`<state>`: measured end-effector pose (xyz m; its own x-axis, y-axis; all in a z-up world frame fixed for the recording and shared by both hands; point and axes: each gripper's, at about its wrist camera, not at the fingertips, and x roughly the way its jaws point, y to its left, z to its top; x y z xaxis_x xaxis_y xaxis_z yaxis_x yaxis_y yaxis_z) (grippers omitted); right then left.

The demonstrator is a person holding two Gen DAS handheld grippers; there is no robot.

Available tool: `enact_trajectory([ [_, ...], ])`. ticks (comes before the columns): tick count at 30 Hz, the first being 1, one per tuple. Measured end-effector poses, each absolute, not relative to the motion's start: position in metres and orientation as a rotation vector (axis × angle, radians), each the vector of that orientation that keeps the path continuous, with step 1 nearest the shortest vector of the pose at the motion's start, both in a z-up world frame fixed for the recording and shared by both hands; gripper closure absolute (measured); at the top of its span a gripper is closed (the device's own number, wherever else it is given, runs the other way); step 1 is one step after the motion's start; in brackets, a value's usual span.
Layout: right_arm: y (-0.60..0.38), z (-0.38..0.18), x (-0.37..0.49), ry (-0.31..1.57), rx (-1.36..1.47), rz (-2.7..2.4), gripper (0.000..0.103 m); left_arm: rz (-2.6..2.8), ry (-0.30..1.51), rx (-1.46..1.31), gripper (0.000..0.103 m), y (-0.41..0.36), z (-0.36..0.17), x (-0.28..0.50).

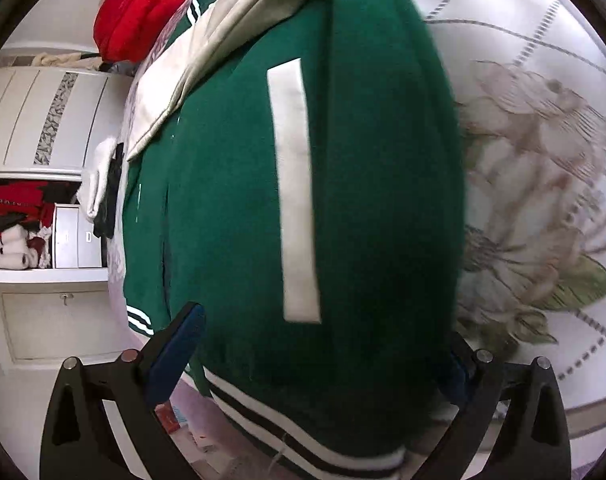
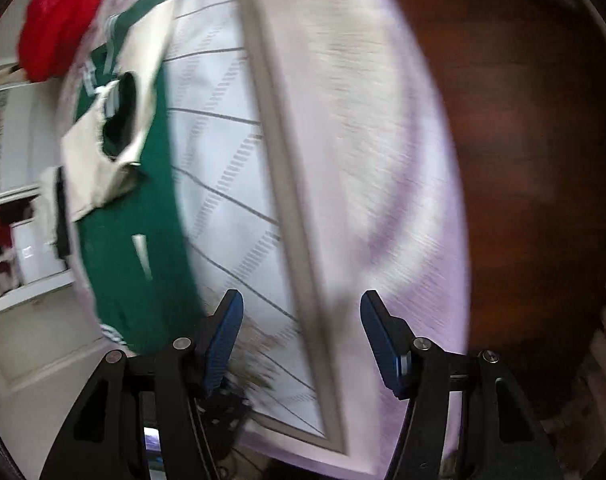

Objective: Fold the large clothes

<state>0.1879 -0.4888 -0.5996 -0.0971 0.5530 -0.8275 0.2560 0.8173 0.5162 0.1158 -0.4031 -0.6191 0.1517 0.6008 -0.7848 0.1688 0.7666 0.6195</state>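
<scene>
A green varsity jacket point(image 1: 231, 208) with cream sleeves point(image 1: 207, 44), a white pocket strip and striped hem lies on the bed. It fills the left wrist view. My left gripper point(image 1: 319, 356) is open, its jaws wide apart on either side of the jacket's lower body, just above the striped hem point(image 1: 287, 424); its right finger is partly hidden by the fabric. In the blurred right wrist view the jacket point(image 2: 131, 216) lies far left. My right gripper point(image 2: 301, 332) is open and empty over the bedspread, away from the jacket.
The floral quilted bedspread point(image 1: 535, 184) covers the bed; its edge band point(image 2: 287, 200) runs through the right wrist view. A red garment point(image 1: 143, 8) lies at the bed's far end. A white wardrobe point(image 1: 43, 120) with open shelves stands left. Dark wood point(image 2: 523, 140) is at right.
</scene>
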Motion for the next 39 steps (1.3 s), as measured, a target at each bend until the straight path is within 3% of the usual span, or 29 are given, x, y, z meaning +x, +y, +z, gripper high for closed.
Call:
enact_trajectory([
  [5,-0.461,-0.620,0.225,1.613,0.822,0.447,0.038,0.390,1.397,0.597,0.001,-0.380,-0.598,0.129],
  [6,-0.456,-0.624,0.235,1.594,0.870,0.474,0.033,0.391,1.400,0.555,0.011,-0.374,-0.593,0.130],
  [7,-0.452,-0.627,0.244,1.576,0.910,0.493,0.032,0.382,1.406,0.507,0.031,-0.368,-0.587,0.132],
  [8,-0.448,-0.630,0.254,1.555,0.954,0.516,0.030,0.372,1.409,0.472,0.044,-0.365,-0.583,0.133],
  [9,-0.442,-0.633,0.265,1.539,0.990,0.532,0.030,0.350,1.413,0.422,0.070,-0.361,-0.576,0.134],
  [10,-0.437,-0.636,0.277,1.522,1.022,0.543,0.029,0.340,1.415,0.395,0.086,-0.360,-0.572,0.135],
  [11,-0.433,-0.640,0.284,1.502,1.052,0.553,0.026,0.329,1.409,0.378,0.091,-0.360,-0.567,0.137],
  [13,-0.424,-0.645,0.300,1.459,1.116,0.567,0.017,0.327,1.396,0.369,0.093,-0.360,-0.560,0.139],
  [19,-0.387,-0.658,0.337,1.479,1.148,0.549,0.017,0.293,1.376,0.277,0.095,-0.335,-0.548,0.144],
  [20,-0.383,-0.656,0.339,1.486,1.144,0.533,0.020,0.285,1.371,0.266,0.095,-0.329,-0.545,0.144],
  [21,-0.377,-0.656,0.341,1.497,1.130,0.510,0.042,0.278,1.364,0.247,0.095,-0.324,-0.542,0.143],
  [23,-0.364,-0.653,0.345,1.549,1.068,0.453,0.068,0.262,1.356,0.216,0.096,-0.317,-0.534,0.142],
  [25,-0.357,-0.642,0.345,1.537,1.040,0.432,0.081,0.248,1.337,0.151,0.096,-0.303,-0.524,0.140],
  [32,-0.321,-0.535,0.348,1.473,0.858,0.405,0.086,0.144,1.284,-0.034,0.096,-0.249,-0.480,0.133],
  [39,-0.221,-0.424,0.361,1.451,0.672,0.340,0.086,0.123,1.230,-0.279,0.096,-0.123,-0.424,0.144],
])
